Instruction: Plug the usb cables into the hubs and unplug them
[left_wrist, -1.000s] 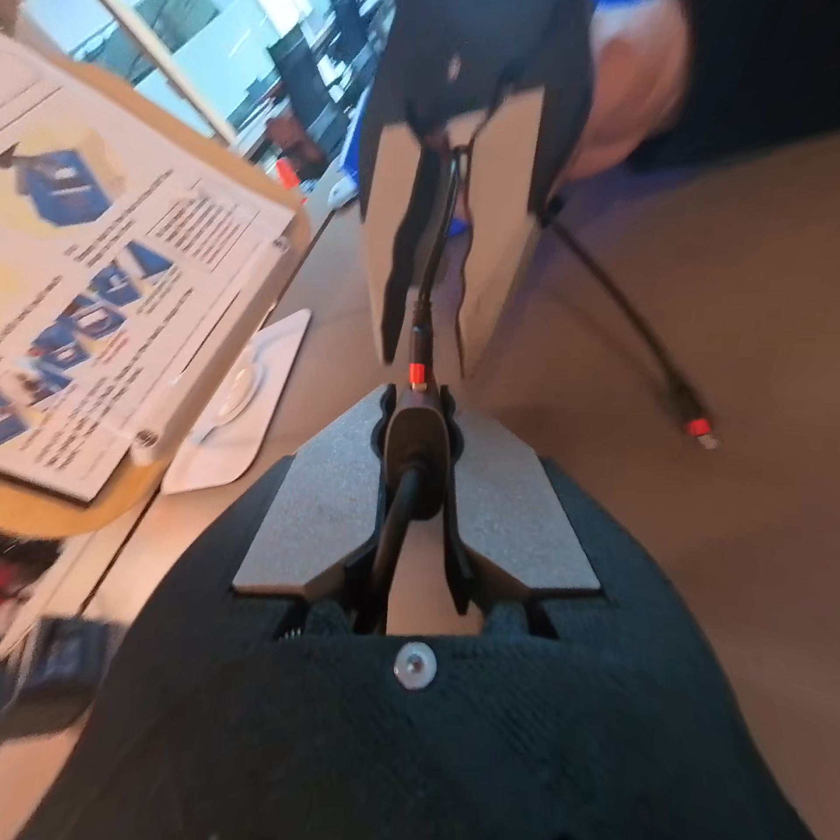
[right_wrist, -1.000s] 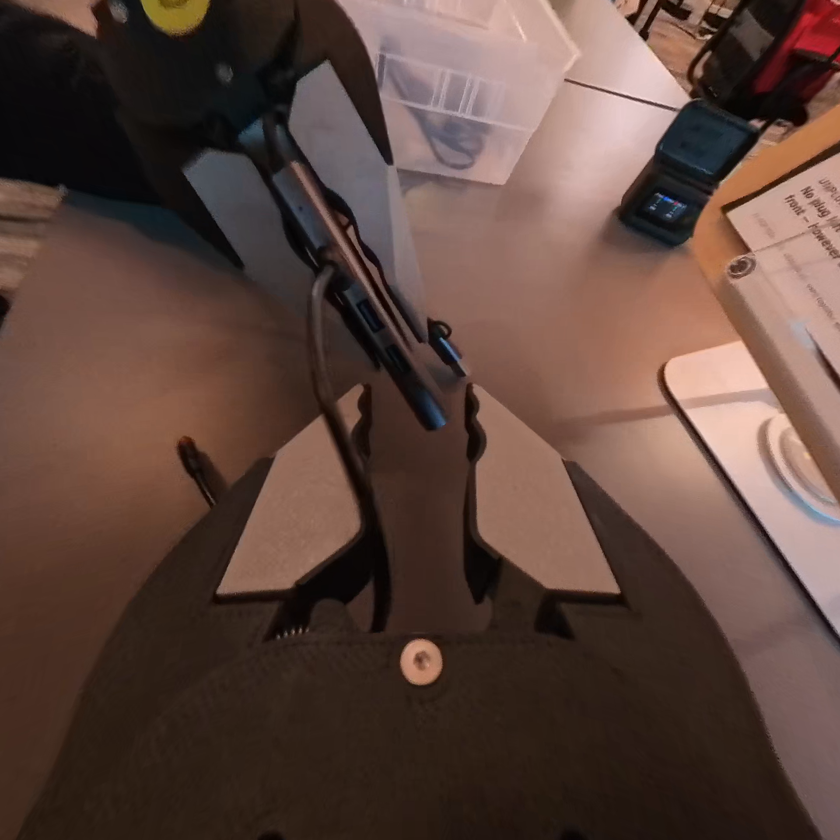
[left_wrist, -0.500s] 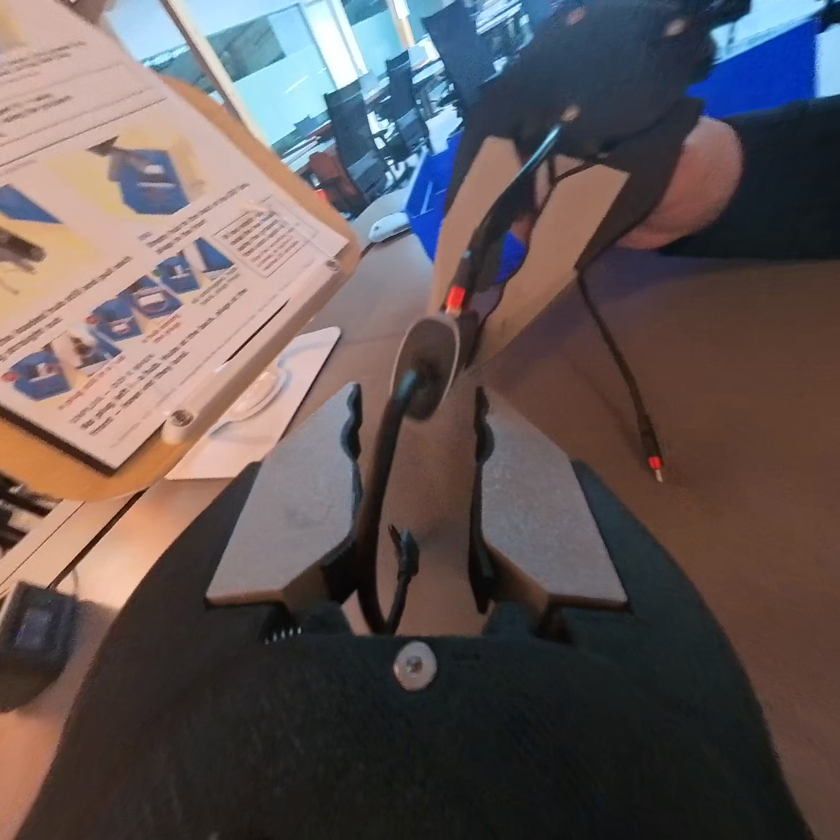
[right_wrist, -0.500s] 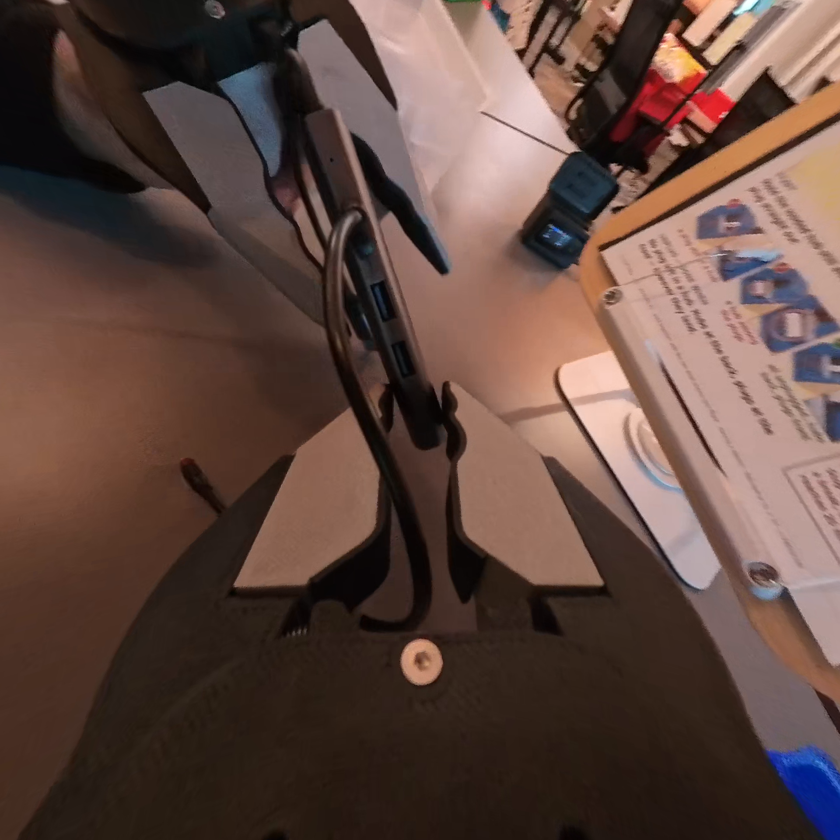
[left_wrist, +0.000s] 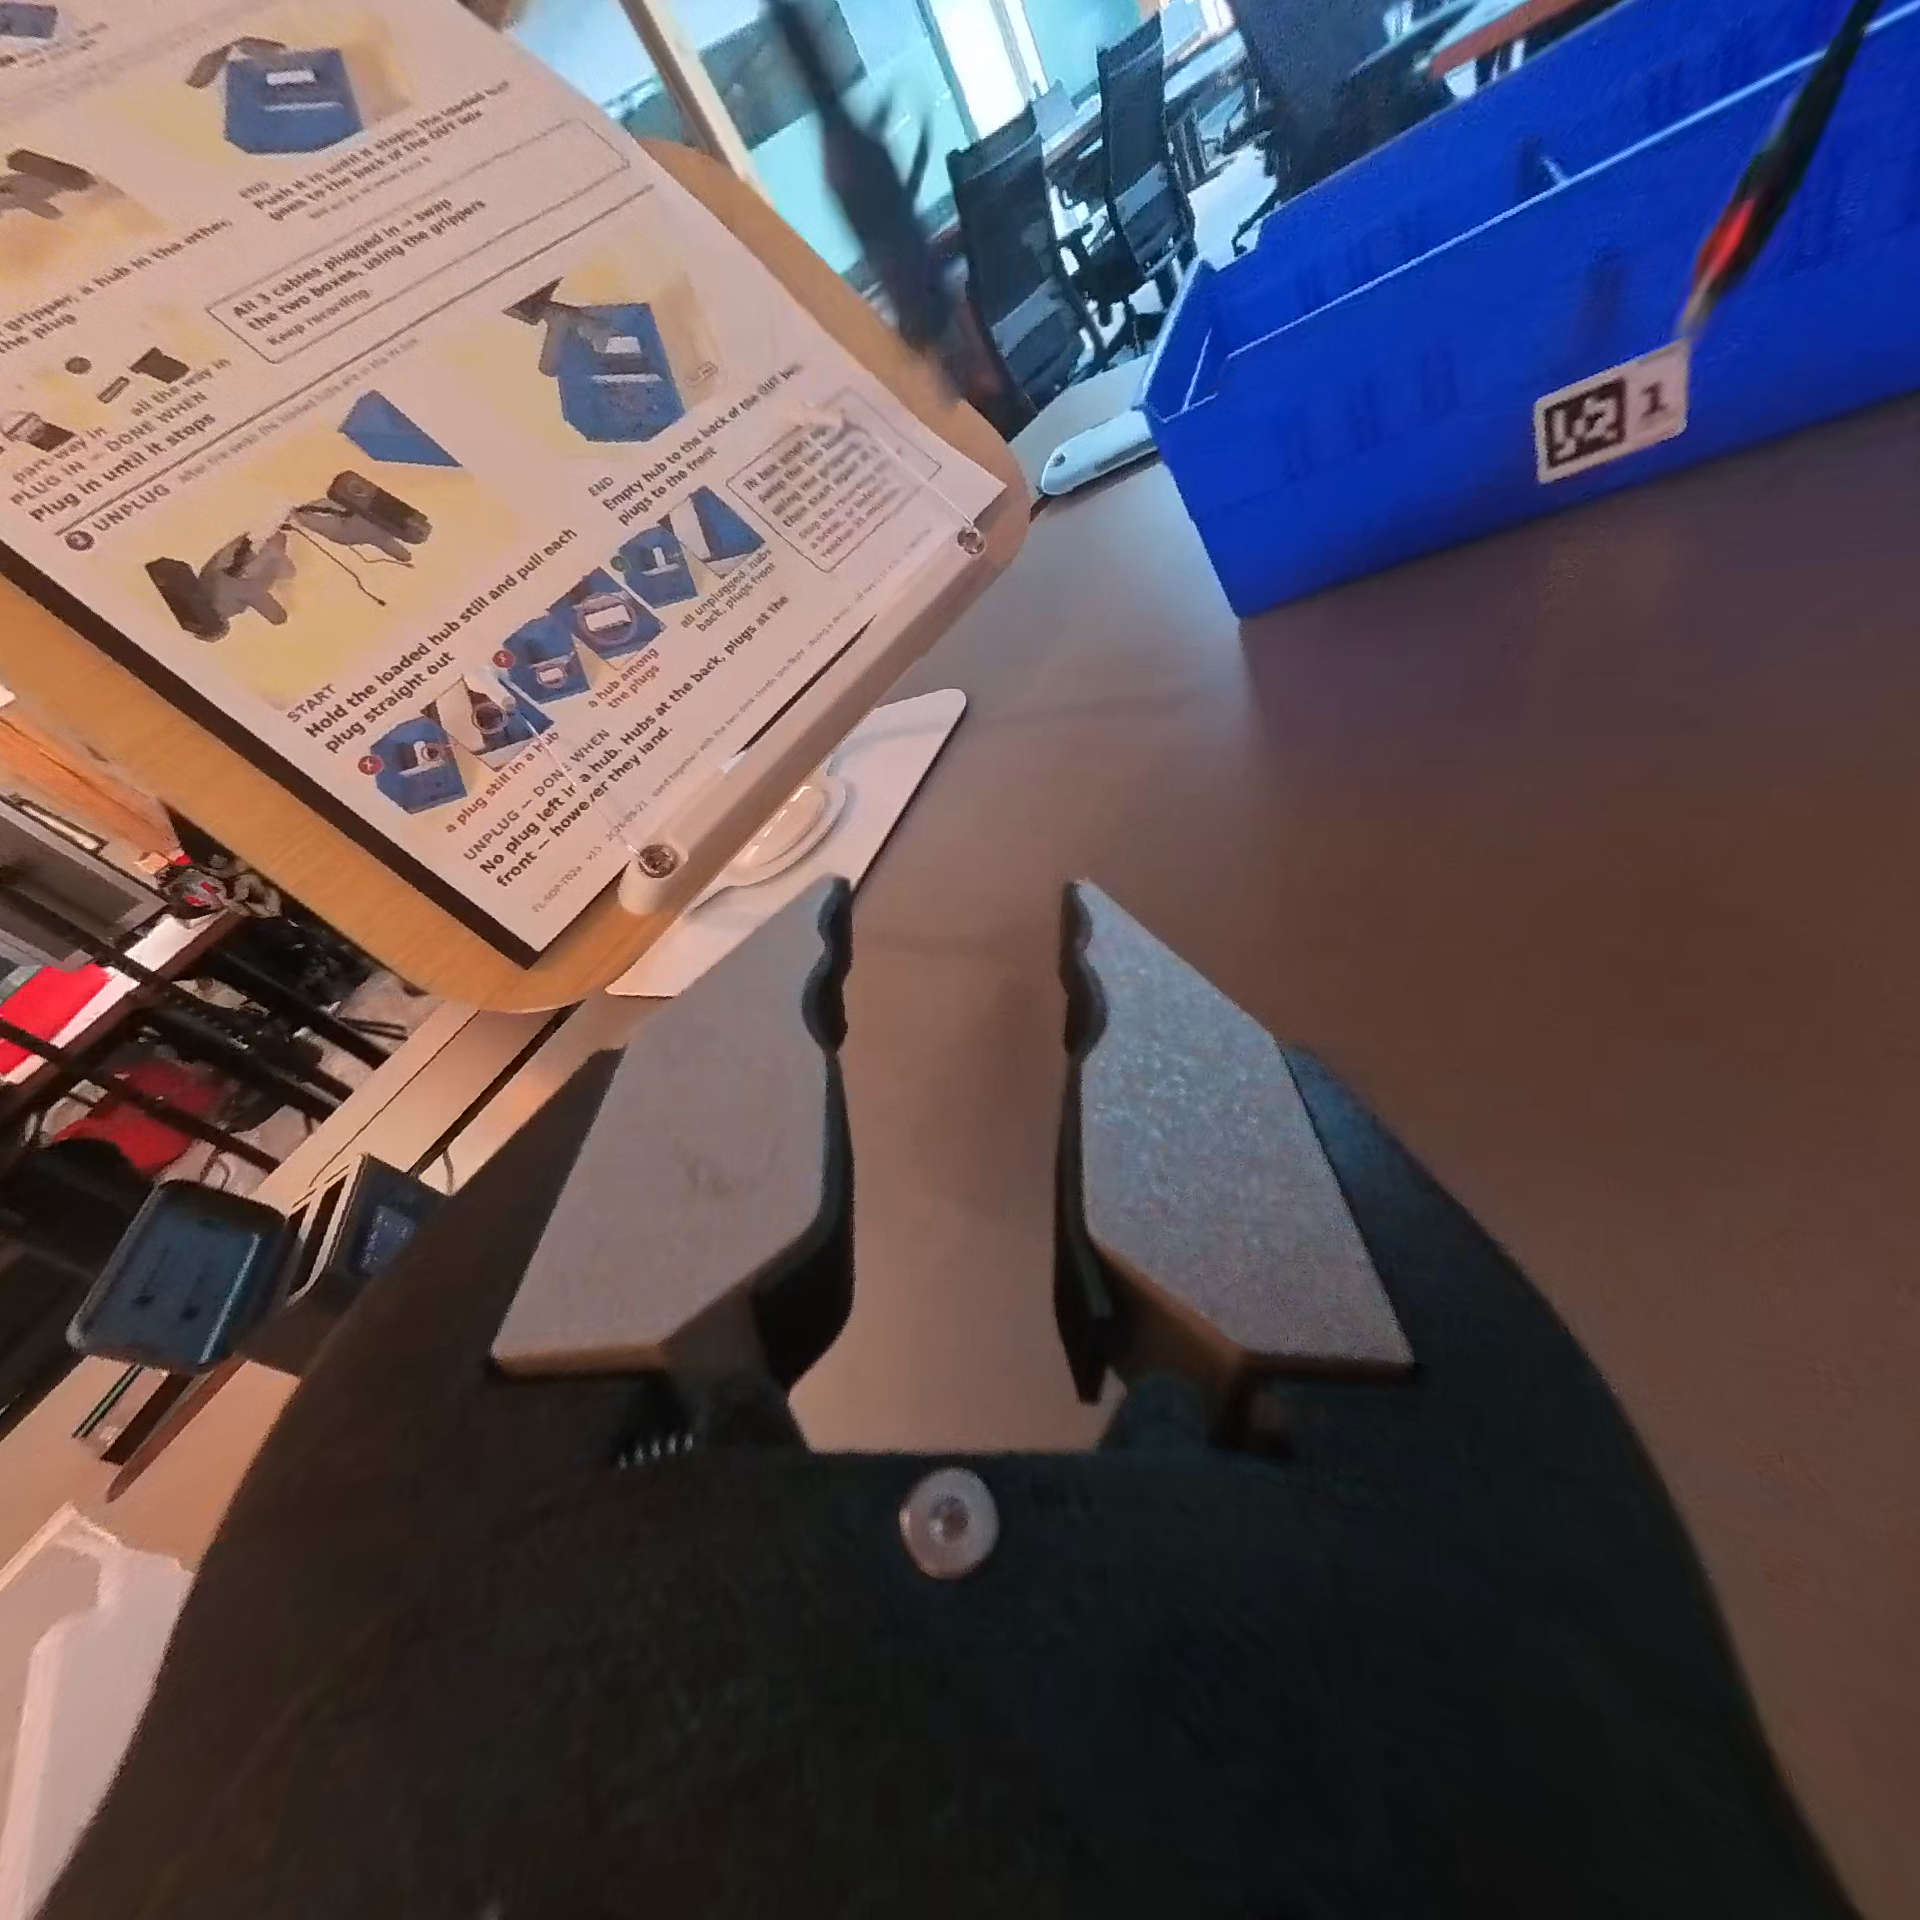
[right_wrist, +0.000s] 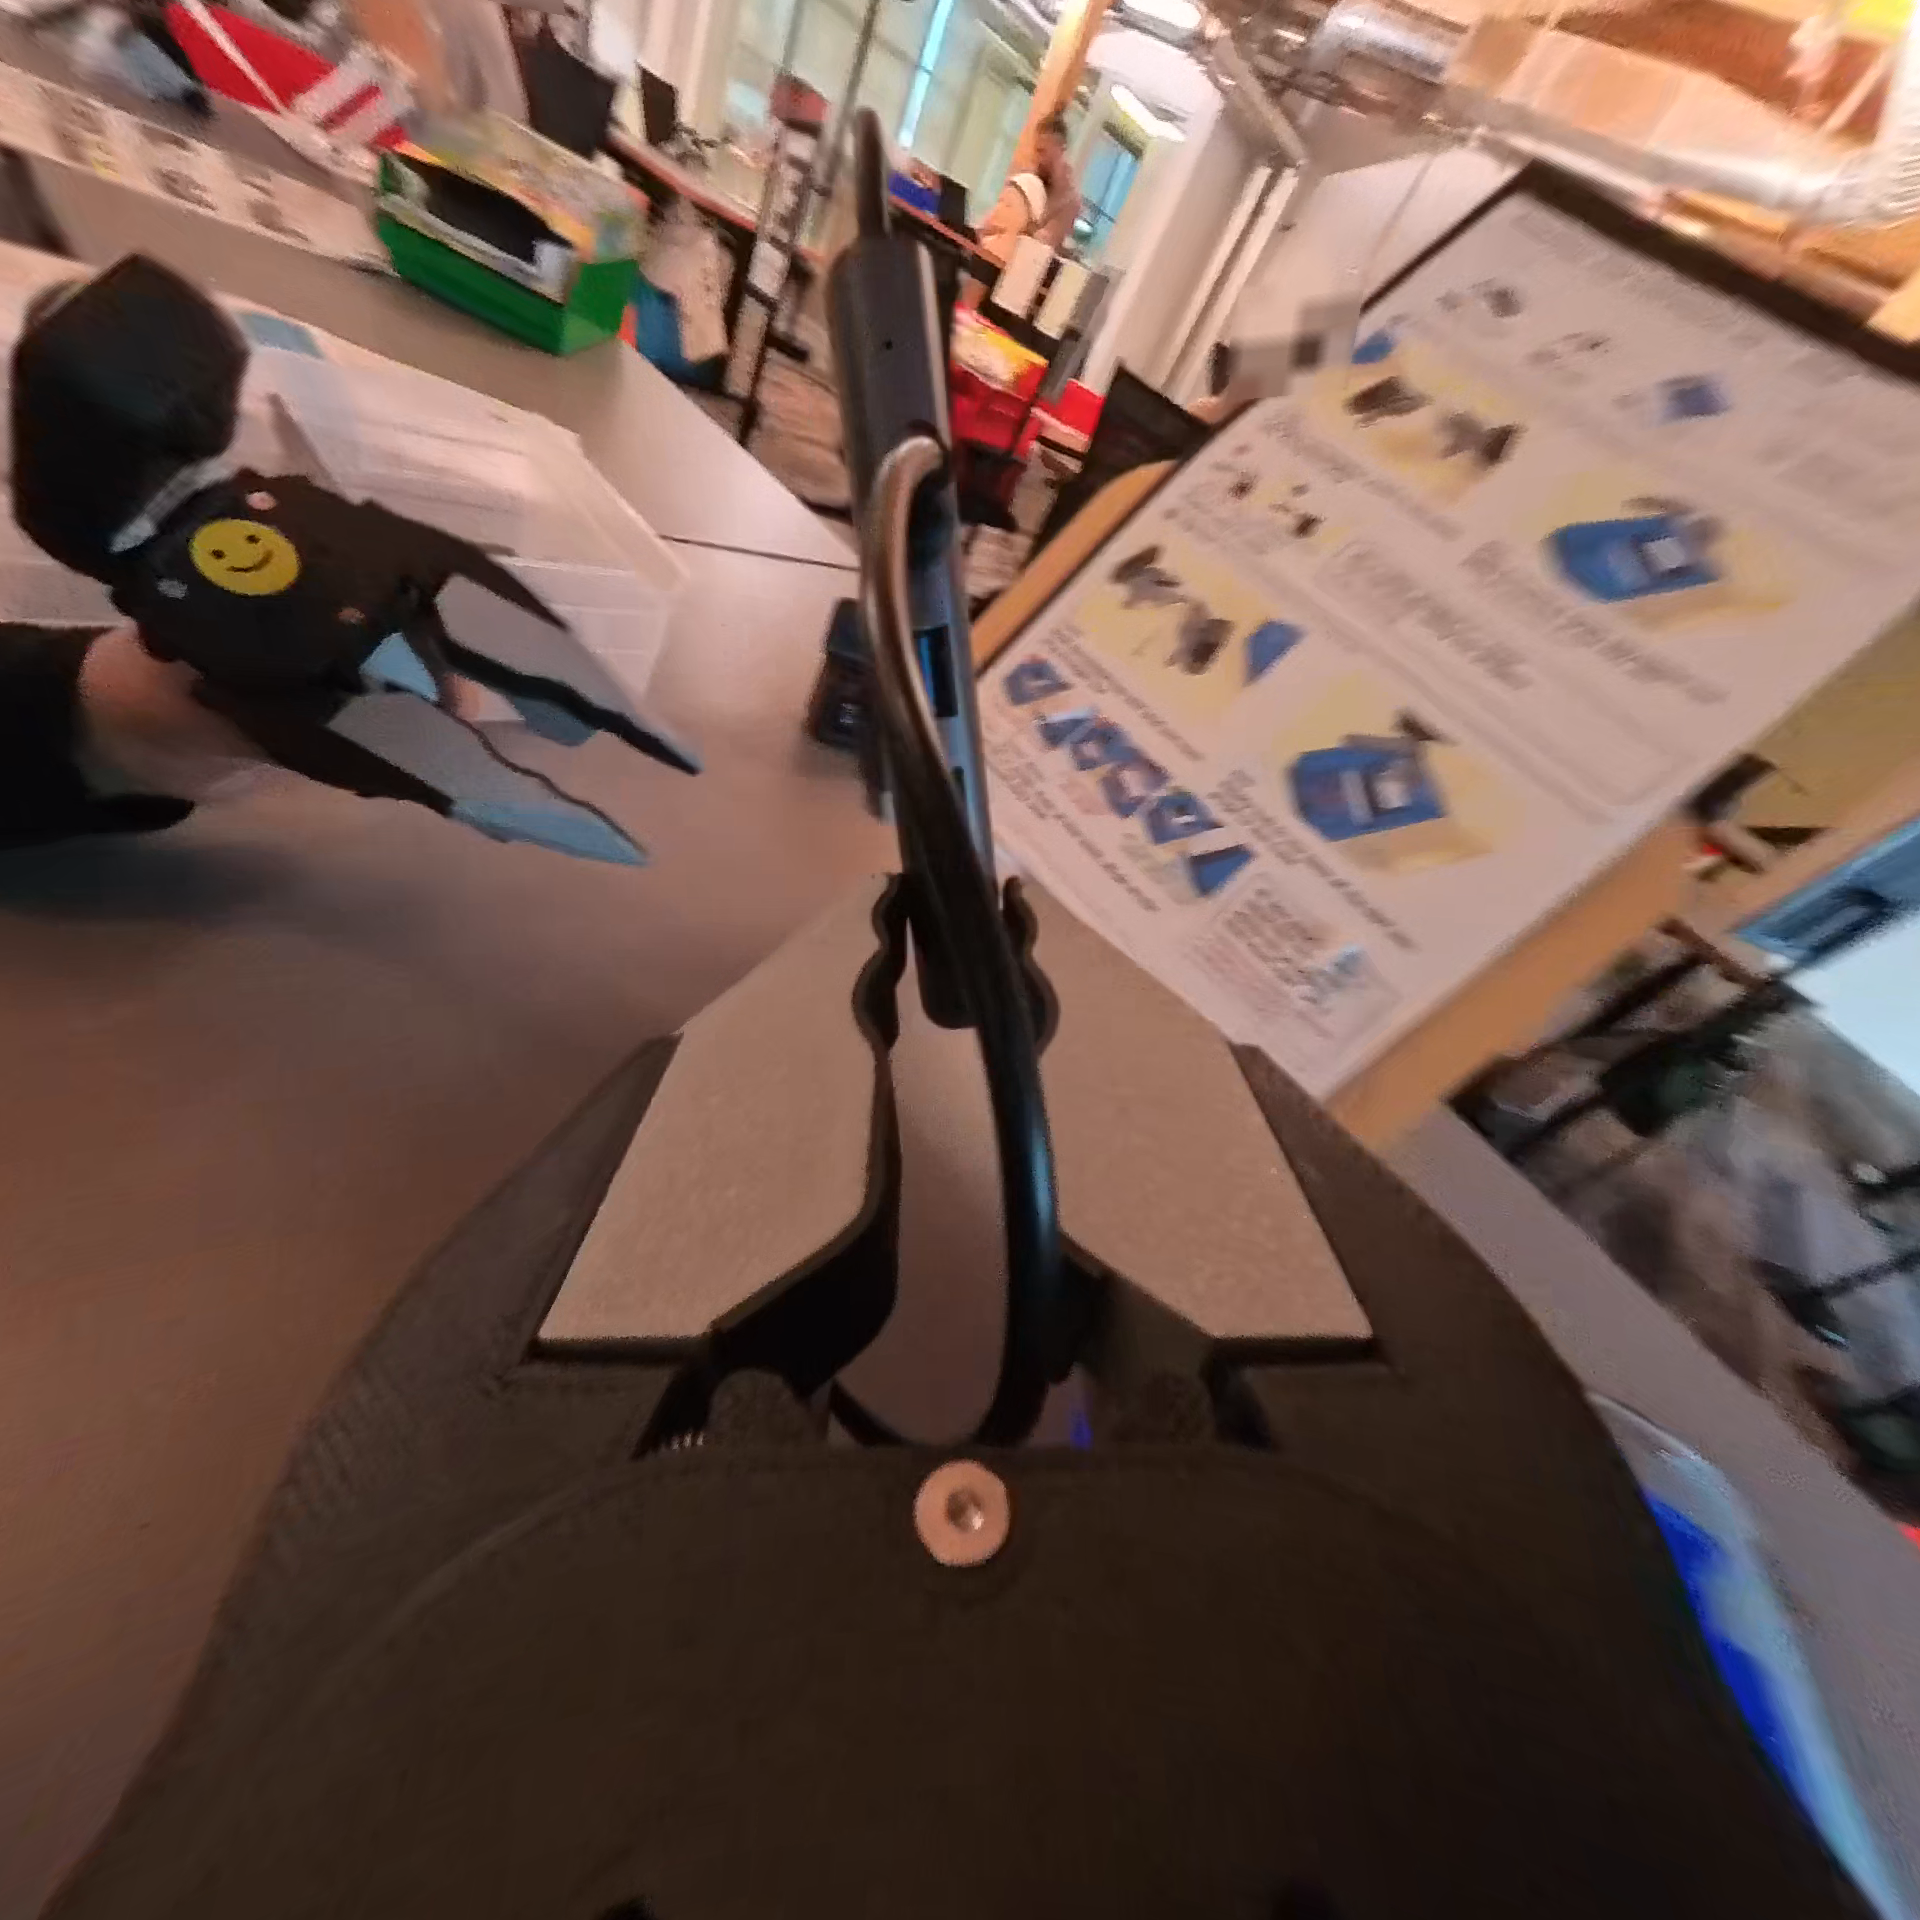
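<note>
My right gripper (right_wrist: 956, 914) is shut on the lower end of a slim grey USB hub (right_wrist: 894, 343) and holds it upright above the table. The hub's black cable (right_wrist: 1029, 1143) loops down between the fingers. My left gripper (left_wrist: 956, 935) is open and empty over the brown table (left_wrist: 1455, 935). It also shows in the right wrist view (right_wrist: 665, 816), at the left, apart from the hub, held by a hand. A blurred cable with a red band (left_wrist: 1745, 208) hangs at the top right of the left wrist view.
A tilted instruction board (left_wrist: 416, 468) on a white base (left_wrist: 883, 769) stands left of the left gripper; it also shows in the right wrist view (right_wrist: 1455, 675). A blue bin (left_wrist: 1558, 343) sits at the back right. A clear plastic box (right_wrist: 468, 468) lies behind the left gripper. A small dark device (left_wrist: 177, 1288) sits at the table's left edge. My hands' fingertips stand some 20 cm from each other. The right gripper is farther from the small dark device (left_wrist: 177, 1288), some 50 cm, than the left, some 35 cm.
The left gripper opened, let go of the hub and drew back, empty. The right gripper closed on the hub's end and swung it up and away.
</note>
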